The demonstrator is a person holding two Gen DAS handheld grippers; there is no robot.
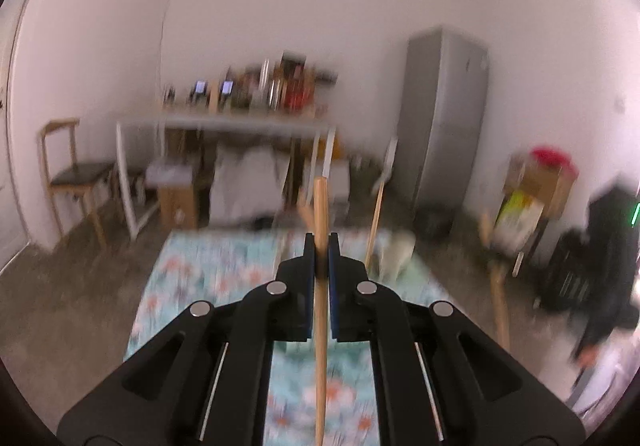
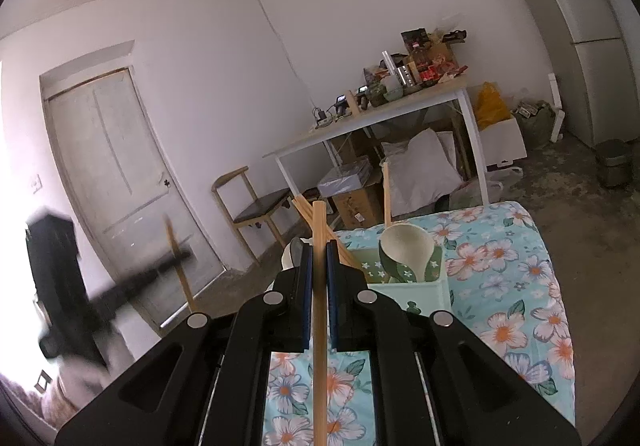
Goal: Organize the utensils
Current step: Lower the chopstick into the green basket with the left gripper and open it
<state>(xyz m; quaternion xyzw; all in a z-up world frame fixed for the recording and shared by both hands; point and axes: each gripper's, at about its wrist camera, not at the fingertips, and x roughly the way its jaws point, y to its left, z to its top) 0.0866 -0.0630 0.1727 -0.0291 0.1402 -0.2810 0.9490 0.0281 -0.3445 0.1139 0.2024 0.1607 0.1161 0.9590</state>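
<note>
Between the blue pads of the left gripper, pinched nearly shut, stands a thin wooden stick, probably a chopstick. Runs up the middle of the left wrist view, from the bottom edge through the narrow gap and out past the fingertips, its blunt pale tip upright above them. Plain light wood, round, no marks visible. Rest of that view smeared by blur.

Clamped just as narrowly in the right gripper, a second chopstick of the same pale wood, likewise straight up the middle and poking out beyond the pads. Crossed behind its upper end by two or three more sticks, fanned out and leaning to the left, their lower ends hidden behind the black fingers.

Just beyond the right fingertips, a pale green holder resting on the flowered cloth, its inner wall dotted with small white stars. Inside it, a cream ladle, bowl facing the camera, long wooden handle rising straight up. Beside the ladle, something dark green with a pattern, too hidden to name.

Far left of the right wrist view, blurred: the other gripper with its own stick, held well apart from the holder, in front of a grey door.

Farther back, a white table heaped with boxes and bottles, a wooden chair beside it, a tall grey fridge at the right.
</note>
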